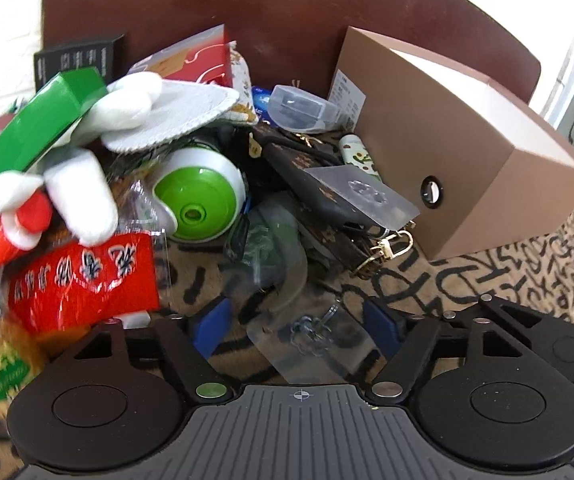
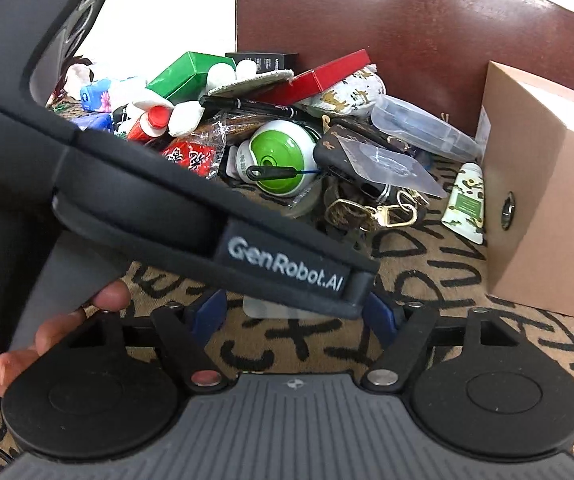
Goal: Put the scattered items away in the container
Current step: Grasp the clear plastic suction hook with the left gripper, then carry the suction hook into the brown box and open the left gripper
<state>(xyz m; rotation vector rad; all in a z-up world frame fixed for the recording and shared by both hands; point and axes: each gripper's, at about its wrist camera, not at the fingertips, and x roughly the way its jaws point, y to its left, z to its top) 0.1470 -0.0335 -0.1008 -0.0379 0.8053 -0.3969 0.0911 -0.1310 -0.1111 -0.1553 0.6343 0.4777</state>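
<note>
Left wrist view showed my left tongs (image 1: 297, 320) half-wide, straddling but not pinching the clear hook card (image 1: 311, 340) lying lengthwise between them, my right tongs (image 2: 299, 312) equally parted, empty, behind.

— What's behind the pile?
— A dark red-brown chair back (image 1: 287, 20), glossy with daylight.
— And underneath?
— A tan cloth (image 2: 447, 340) scrawled with black letters; pale wall (image 1: 3, 40) at the left edge.
</note>
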